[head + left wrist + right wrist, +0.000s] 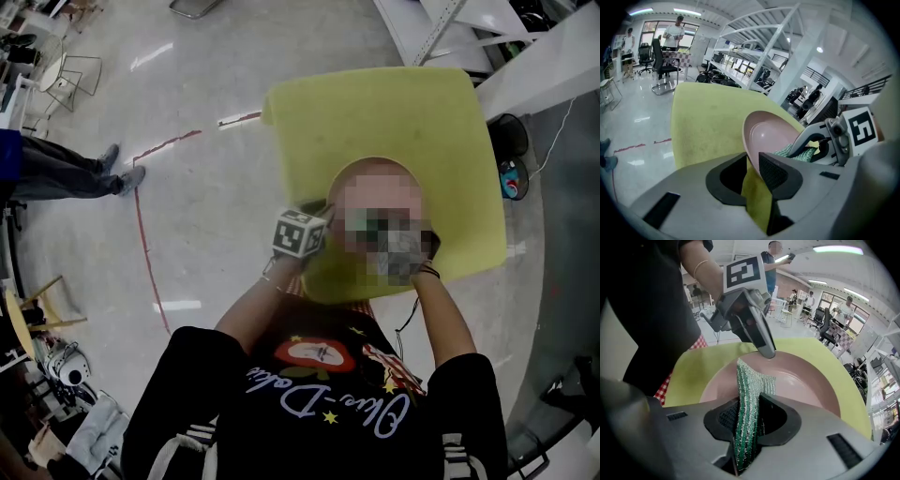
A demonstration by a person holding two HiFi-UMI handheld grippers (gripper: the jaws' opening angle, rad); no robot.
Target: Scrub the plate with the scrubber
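Left gripper view: my left gripper (752,161) has its pads pinched on the near rim of the pink plate (769,136), which stands tilted over the yellow table (708,117). In the right gripper view, my right gripper (749,404) is clamped on the green scrubber (751,380). The scrubber's free end lies folded against the plate's inner face, just below the left gripper's tip on the far rim. The head view puts both grippers close together over the table, the plate mostly blurred there.
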